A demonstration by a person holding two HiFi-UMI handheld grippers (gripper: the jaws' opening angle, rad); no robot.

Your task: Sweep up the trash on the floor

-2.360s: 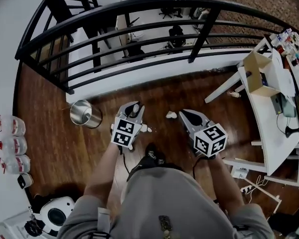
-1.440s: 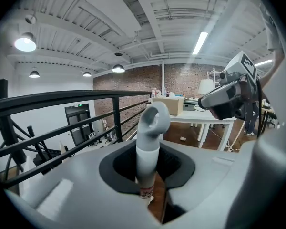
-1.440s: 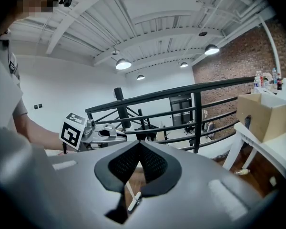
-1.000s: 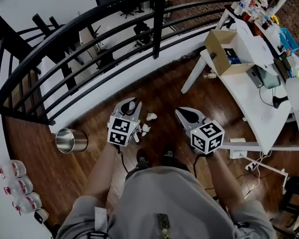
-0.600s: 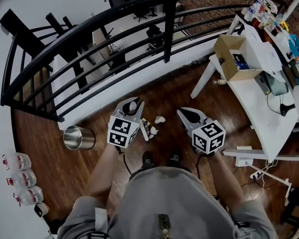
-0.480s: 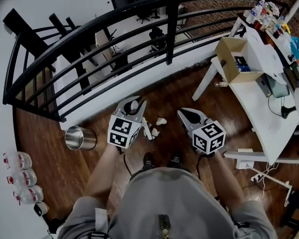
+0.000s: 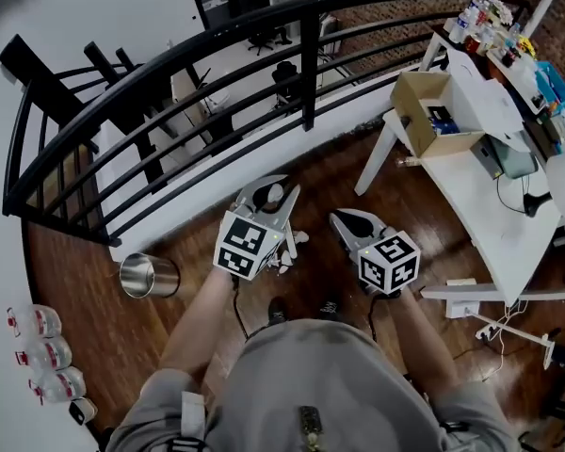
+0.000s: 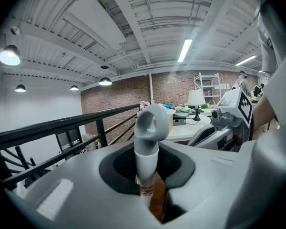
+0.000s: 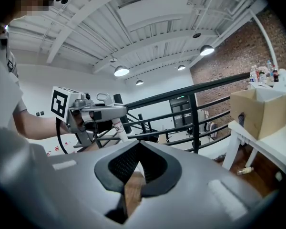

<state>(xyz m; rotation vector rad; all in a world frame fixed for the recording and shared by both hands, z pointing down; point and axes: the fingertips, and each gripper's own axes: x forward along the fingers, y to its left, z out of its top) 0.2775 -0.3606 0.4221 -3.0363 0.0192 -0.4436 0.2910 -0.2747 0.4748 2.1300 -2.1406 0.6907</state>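
Note:
My left gripper (image 7: 269, 199) is shut on a white handle (image 8: 146, 142) with a loop at its top, standing upright between the jaws. In the right gripper view the handle (image 9: 118, 128) runs down from that gripper toward the floor. Its lower end, with white scraps of trash (image 7: 290, 250) by it, shows on the wooden floor between the two grippers. To the right of it, my right gripper (image 7: 350, 222) has its pads together at the tip with nothing seen between them.
A silver trash can (image 7: 149, 276) stands on the floor to the left. A black railing (image 7: 217, 92) curves across the far side. A white table (image 7: 494, 191) with a cardboard box (image 7: 431, 111) is at the right. Bottles (image 7: 40, 351) line the left wall.
My left gripper has risen with the handle and shifted slightly right, toward the railing. The right gripper has stayed in place.

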